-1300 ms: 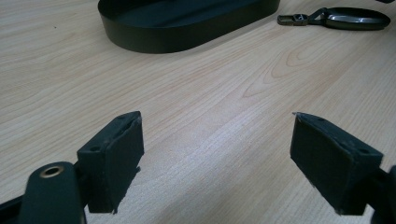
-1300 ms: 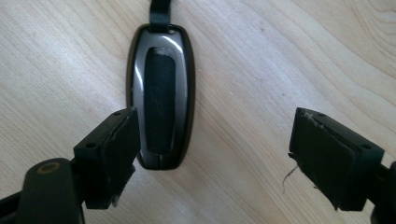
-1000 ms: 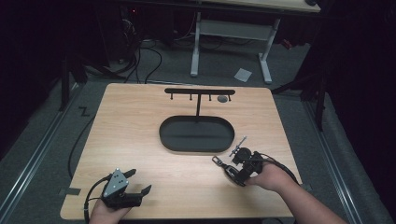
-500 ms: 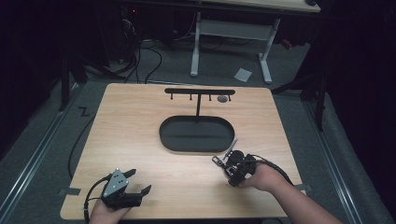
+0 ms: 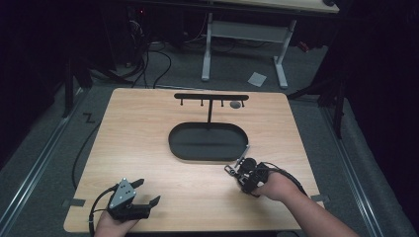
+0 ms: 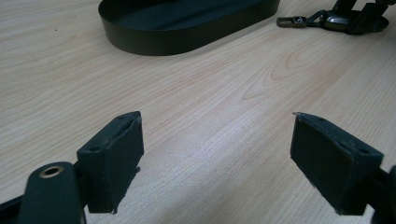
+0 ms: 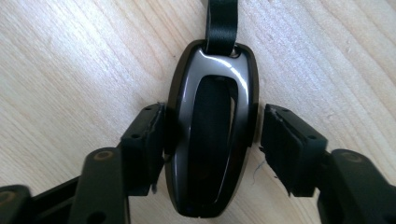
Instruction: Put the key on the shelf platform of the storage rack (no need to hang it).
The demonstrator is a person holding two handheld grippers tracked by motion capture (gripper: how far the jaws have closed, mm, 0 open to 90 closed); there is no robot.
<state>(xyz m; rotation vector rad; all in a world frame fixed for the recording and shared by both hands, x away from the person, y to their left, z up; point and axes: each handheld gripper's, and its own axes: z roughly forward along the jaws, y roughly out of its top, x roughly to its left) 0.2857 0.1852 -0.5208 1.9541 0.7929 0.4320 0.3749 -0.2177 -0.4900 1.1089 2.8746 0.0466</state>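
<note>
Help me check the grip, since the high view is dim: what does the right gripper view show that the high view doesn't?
Right gripper view: the key fob, glossy silver and black, its black strap, and the right gripper with a pad on each side, jaws having just been closing. High view: the black oval tray, the hook stand behind it, the open left gripper. Both: the wooden table and the right gripper.

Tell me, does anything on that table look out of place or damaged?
Nothing stands out. The key fob lies flat on the wooden table between the jaws of the right gripper, which have just been closing on it. The black tray and its hook stand sit upright.
</note>
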